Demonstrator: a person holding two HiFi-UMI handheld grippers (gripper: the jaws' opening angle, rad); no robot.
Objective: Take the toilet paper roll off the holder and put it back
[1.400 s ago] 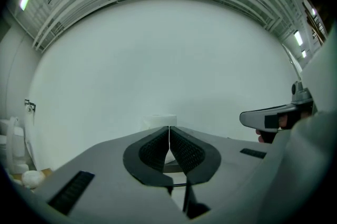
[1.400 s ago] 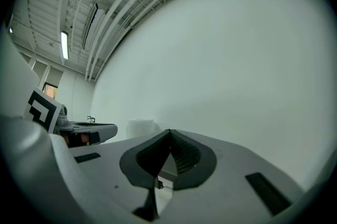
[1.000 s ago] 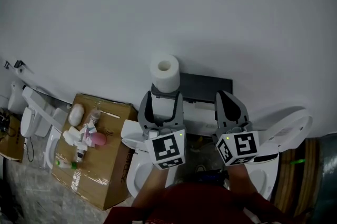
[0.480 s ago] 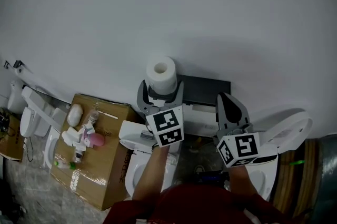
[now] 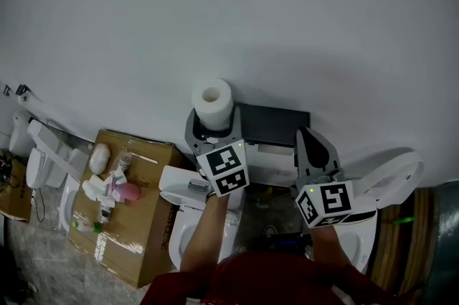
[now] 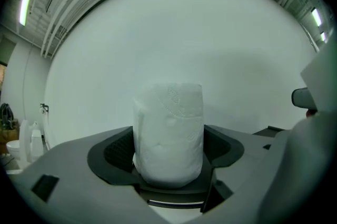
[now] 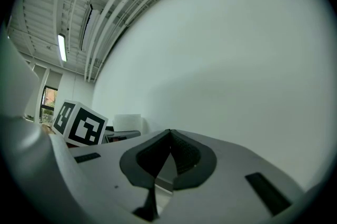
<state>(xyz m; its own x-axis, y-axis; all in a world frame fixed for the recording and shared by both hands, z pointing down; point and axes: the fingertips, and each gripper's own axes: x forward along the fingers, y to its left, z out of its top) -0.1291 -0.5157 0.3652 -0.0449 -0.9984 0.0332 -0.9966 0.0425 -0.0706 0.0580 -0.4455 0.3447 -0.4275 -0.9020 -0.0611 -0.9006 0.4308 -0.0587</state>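
Observation:
A white toilet paper roll (image 5: 212,101) stands upright against the white wall, its core hole facing up. Whatever holds it is hidden under it. My left gripper (image 5: 214,127) reaches up to it, one jaw on each side of its lower half. In the left gripper view the roll (image 6: 168,133) fills the gap and both pads touch its sides; the jaws are closing on it. My right gripper (image 5: 308,135) hangs lower right, apart from the roll. Its jaws are shut in the right gripper view (image 7: 169,133) with nothing between them.
A dark flat box (image 5: 276,123) sits on the wall right of the roll. Below stand a white toilet (image 5: 179,214) and another with a raised lid (image 5: 391,178). A cardboard box (image 5: 136,224) with bottles on it lies at the left.
My left gripper has risen towards the wall until its jaws flank the roll. The right gripper has barely moved.

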